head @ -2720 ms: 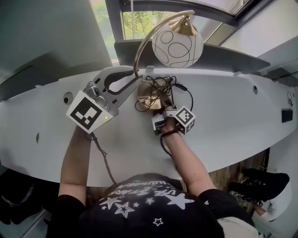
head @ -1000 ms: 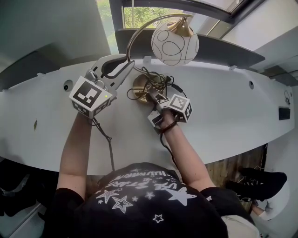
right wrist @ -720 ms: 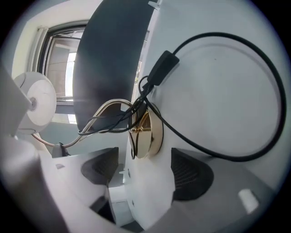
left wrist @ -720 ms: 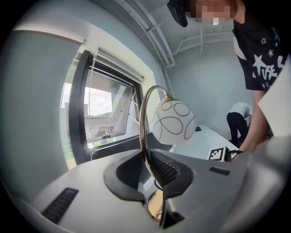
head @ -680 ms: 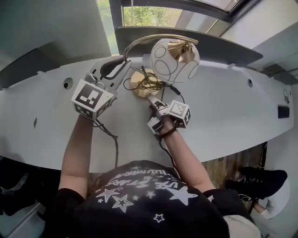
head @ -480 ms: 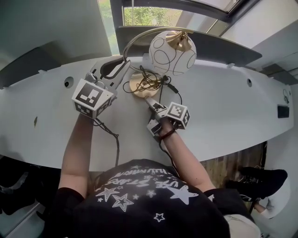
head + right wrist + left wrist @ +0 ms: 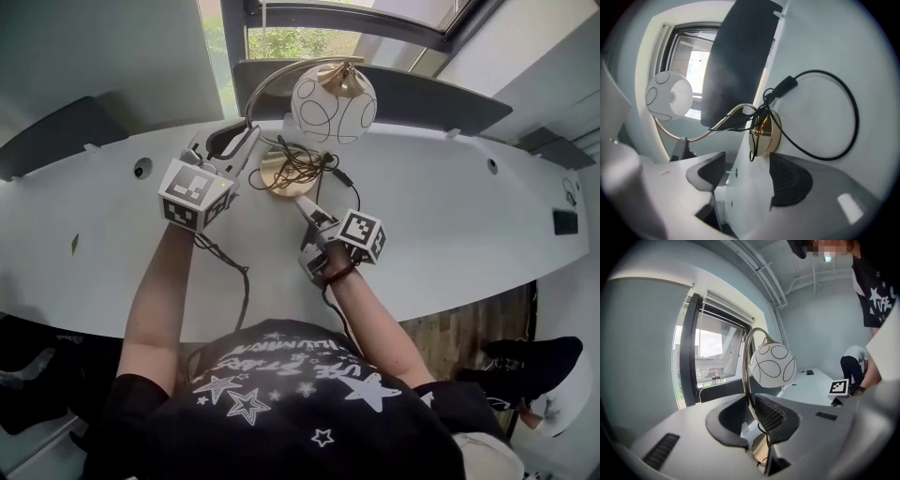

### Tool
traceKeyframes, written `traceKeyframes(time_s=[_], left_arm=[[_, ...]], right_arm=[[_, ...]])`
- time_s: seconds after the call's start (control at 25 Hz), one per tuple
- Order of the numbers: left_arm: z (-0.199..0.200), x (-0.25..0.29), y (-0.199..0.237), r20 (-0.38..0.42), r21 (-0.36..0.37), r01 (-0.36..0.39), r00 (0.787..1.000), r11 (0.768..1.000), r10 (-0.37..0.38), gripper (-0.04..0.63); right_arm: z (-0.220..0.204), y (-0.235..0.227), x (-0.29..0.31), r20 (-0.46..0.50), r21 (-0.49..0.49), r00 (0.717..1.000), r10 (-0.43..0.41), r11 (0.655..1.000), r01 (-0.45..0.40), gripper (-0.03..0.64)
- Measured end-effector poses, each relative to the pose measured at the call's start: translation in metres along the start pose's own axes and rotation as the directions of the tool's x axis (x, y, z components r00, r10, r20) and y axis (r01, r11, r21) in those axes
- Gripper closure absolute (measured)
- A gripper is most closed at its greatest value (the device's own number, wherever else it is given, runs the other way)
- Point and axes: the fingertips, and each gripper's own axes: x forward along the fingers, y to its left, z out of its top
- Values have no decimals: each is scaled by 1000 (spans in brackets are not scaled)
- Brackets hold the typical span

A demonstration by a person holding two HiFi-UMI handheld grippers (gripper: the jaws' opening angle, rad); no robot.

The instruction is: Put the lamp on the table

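The left gripper [image 7: 752,422] seems clamped narrowly on the lamp's [image 7: 333,101] stem [image 7: 745,376], at 10 o'clock from the base [image 7: 275,172]; the right gripper [image 7: 745,180], wide, empty and closing, sits at 5 o'clock

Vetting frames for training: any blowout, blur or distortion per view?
Head view: fisheye bows the table; light is even. Left gripper view: window blown out, black vignette in the corners. Right gripper view: lamp soft and washed out, window overexposed.
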Motion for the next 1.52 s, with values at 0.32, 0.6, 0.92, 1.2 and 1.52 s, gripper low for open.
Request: traceKeyframes(time_s=[0.32,0.6,0.92,1.2,1.52], left_arm=[[23,-28,-6,101,-46,-121,987,992,126,470],[6,-81,-46,47,-79,-202,977,976,206,462],[-21,-115,-99,18,-199,-219,974,955,228,462],[-43,-138,-150,52,-312,-138,985,940,162,463],[-56,-228,-218,82,-364,-57,992,930,94,552]], right_arm=[[10,35,-41,97,-374,992,76,927,-34,344],[9,95,-71,178,-783,962,207,622,11,559],[-31,124,-91,93,-975,954,286,219,29,615],[-77,125,-114,51,-994,950,308,103,20,615],[-149,117,-172,137,-985,946,294,141,99,615]])
